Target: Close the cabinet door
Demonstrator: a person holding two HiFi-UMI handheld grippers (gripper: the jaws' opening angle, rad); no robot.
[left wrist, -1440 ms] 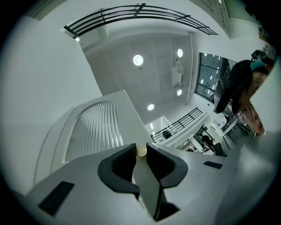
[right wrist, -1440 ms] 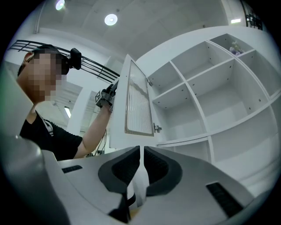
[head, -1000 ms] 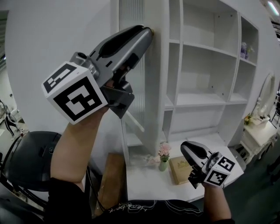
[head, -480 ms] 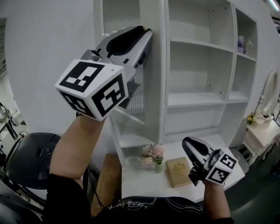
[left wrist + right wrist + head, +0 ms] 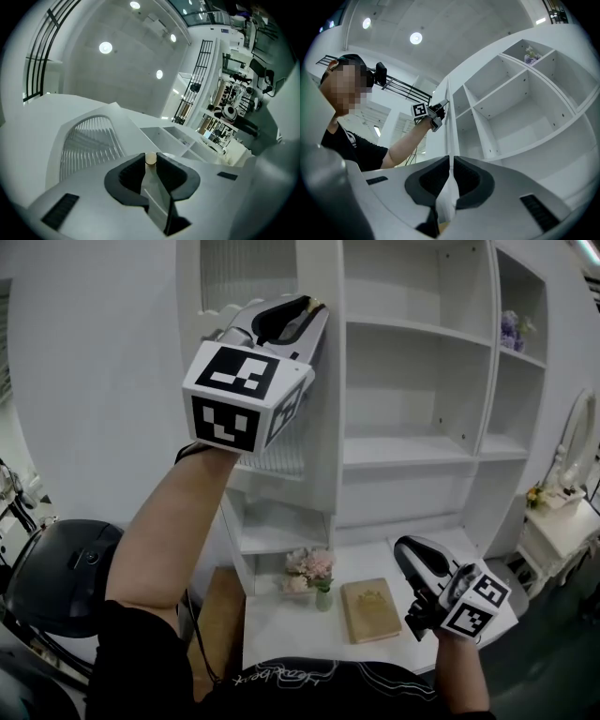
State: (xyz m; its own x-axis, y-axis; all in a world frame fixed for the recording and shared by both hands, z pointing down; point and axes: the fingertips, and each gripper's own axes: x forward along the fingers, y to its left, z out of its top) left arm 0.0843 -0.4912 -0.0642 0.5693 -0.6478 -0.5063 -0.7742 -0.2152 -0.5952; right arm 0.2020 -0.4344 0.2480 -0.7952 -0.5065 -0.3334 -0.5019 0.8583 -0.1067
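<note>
The white cabinet door (image 5: 251, 276) with a ribbed glass panel stands in front of the cabinet's left column. Its small gold knob (image 5: 322, 304) sits at the door's right edge. My left gripper (image 5: 314, 306) is raised high and shut on that knob. In the left gripper view the round knob (image 5: 150, 158) is pinched between the dark pads of my left gripper (image 5: 150, 161), with the ribbed door (image 5: 91, 140) beyond. My right gripper (image 5: 410, 549) hangs low at the right, shut and holding nothing. In the right gripper view, over my right gripper (image 5: 450, 159), I see the door edge (image 5: 449, 117).
Open white shelves (image 5: 412, 451) fill the cabinet's middle and right; purple flowers (image 5: 509, 332) sit on an upper shelf. On the white desk (image 5: 281, 629) below stand a small flower vase (image 5: 314, 573) and a tan book (image 5: 370, 608). A black chair (image 5: 56, 577) is at lower left, a white dresser (image 5: 562, 517) at far right.
The door has swung rightward toward the cabinet, carried by my left gripper on the knob. The left wrist has rolled, turning its marker cube. My right gripper has barely shifted.
</note>
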